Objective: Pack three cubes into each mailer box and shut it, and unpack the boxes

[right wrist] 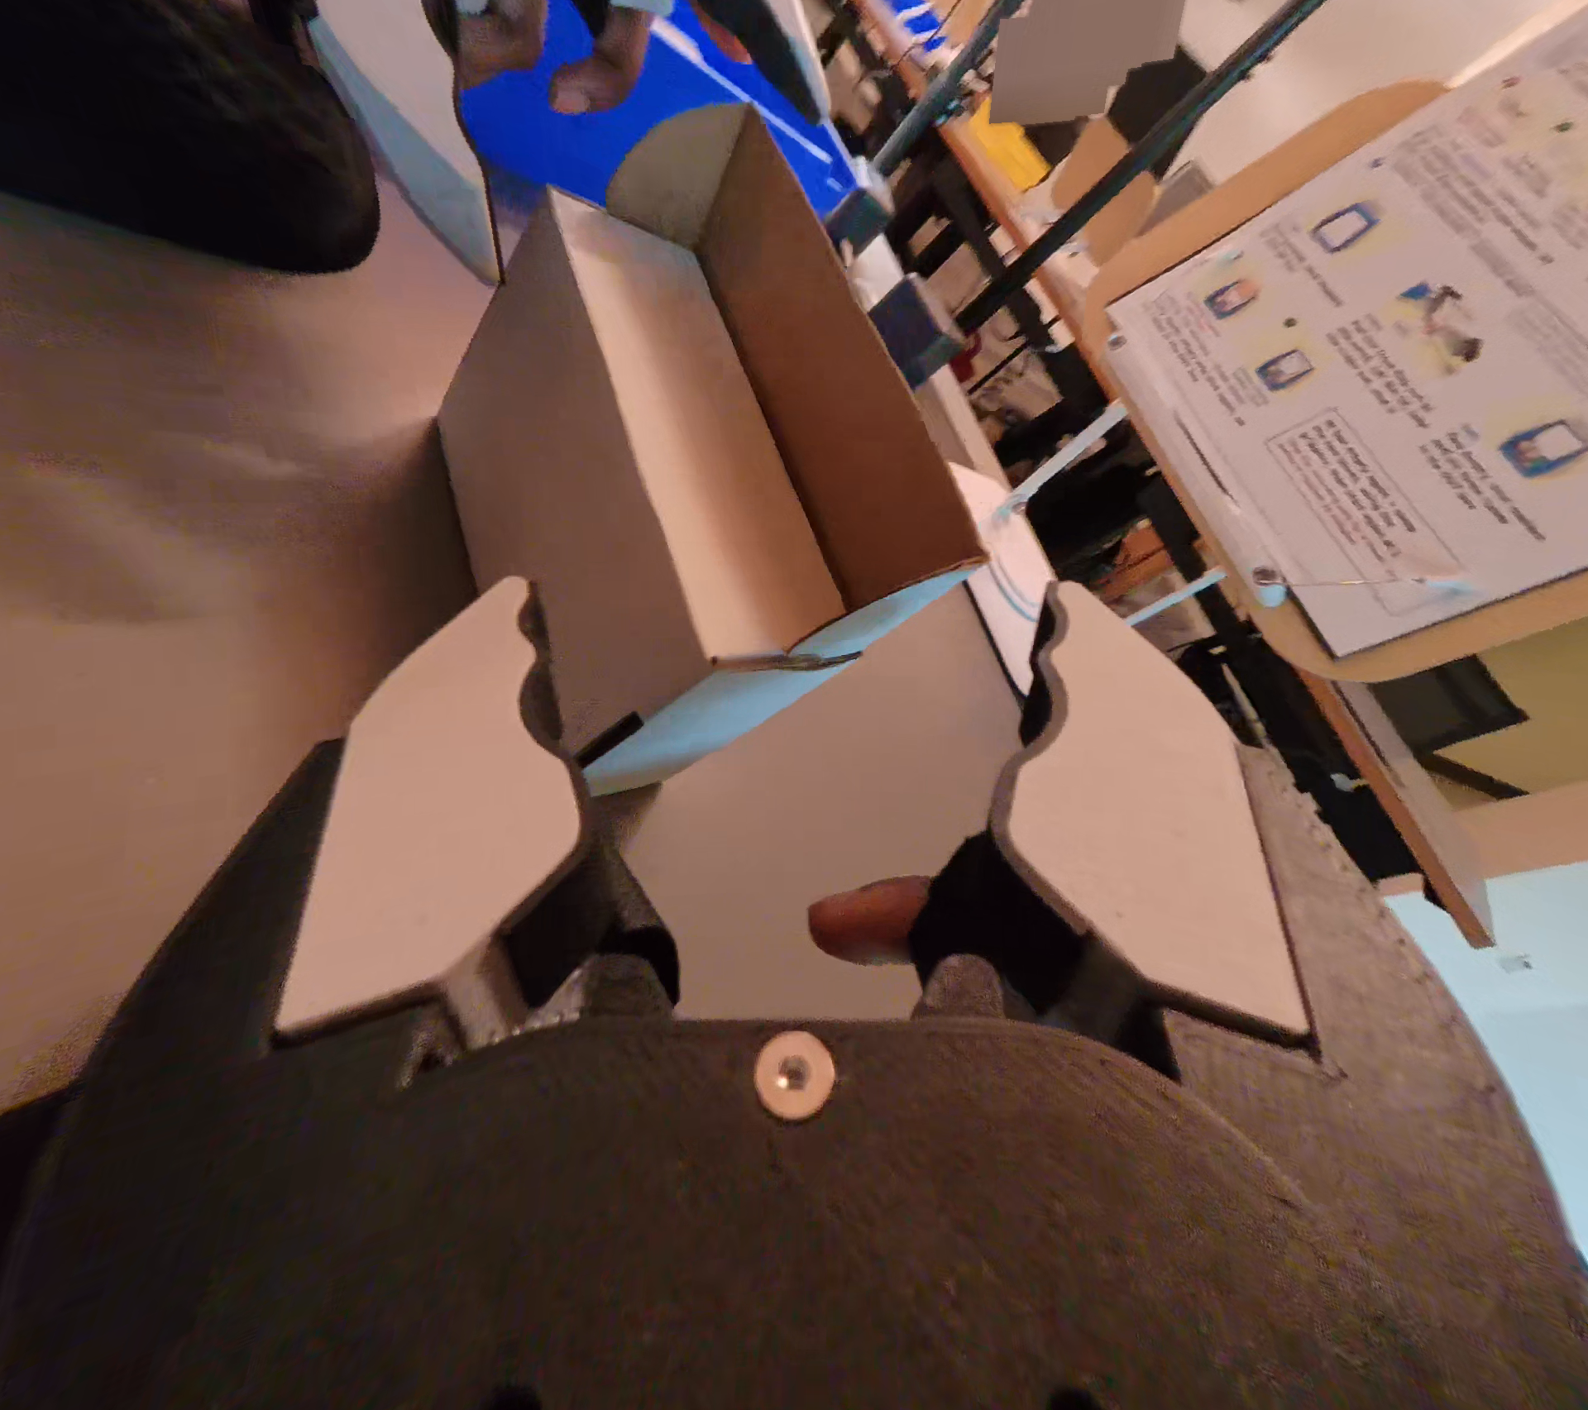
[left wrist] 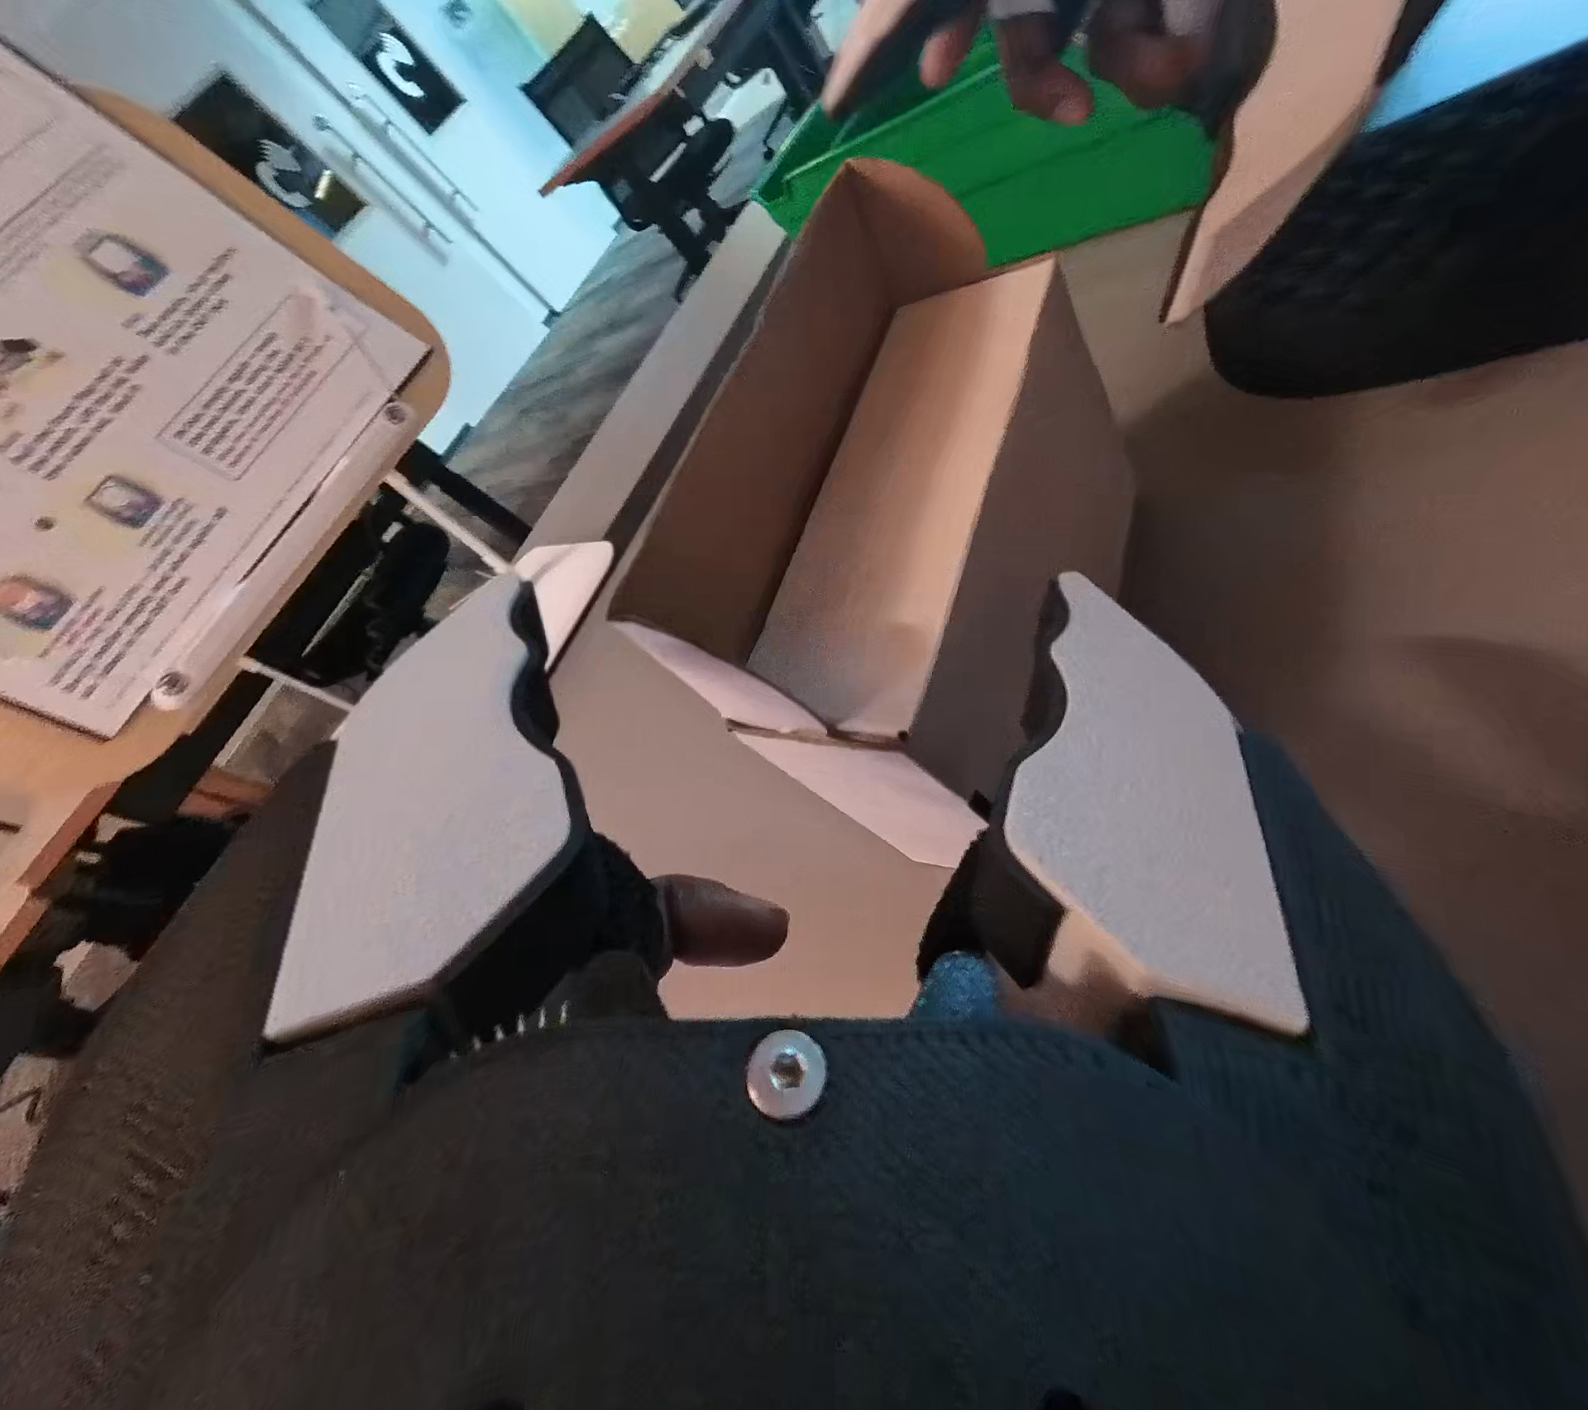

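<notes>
An open white mailer box (left wrist: 756,441) with a brown inside lies lengthwise on the table between my two grippers. No cubes show inside it. My left gripper (left wrist: 799,621) is open, its fingers straddling the box's near end. My right gripper (right wrist: 786,613) is open too and straddles the opposite end of the same box (right wrist: 636,424). Each gripper shows at the far end in the other's view: the right one's fingers (left wrist: 1280,106) and the left one's fingers (right wrist: 378,80). I cannot tell whether the fingers touch the box walls.
A green bin (left wrist: 1031,166) stands behind the box's far end in the left wrist view, and a blue bin (right wrist: 541,140) behind the other end in the right wrist view. A board with an instruction sheet (left wrist: 172,406) (right wrist: 1375,381) stands beside the beige table (left wrist: 1340,638).
</notes>
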The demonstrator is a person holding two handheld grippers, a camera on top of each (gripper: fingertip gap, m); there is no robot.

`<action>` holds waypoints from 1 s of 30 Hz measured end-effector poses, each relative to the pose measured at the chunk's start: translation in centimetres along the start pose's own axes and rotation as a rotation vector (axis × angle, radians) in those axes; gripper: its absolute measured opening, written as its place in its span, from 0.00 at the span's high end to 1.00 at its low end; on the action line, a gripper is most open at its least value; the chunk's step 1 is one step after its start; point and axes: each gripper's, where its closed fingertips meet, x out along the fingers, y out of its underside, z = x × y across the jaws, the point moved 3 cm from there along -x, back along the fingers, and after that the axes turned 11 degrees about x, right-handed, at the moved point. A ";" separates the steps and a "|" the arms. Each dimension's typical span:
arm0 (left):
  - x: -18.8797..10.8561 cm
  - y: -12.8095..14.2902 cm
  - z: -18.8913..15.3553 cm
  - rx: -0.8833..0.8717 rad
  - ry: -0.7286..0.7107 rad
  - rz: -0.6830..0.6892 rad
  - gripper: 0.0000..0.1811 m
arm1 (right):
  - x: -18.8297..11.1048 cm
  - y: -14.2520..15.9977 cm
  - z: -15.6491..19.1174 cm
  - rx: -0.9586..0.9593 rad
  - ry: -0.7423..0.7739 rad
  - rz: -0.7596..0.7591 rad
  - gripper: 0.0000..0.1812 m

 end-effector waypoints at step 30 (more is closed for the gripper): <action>-1.8 1.3 1.6 -0.705 0.125 -0.354 1.00 | 0.3 0.3 -2.4 0.800 -0.223 -0.272 1.00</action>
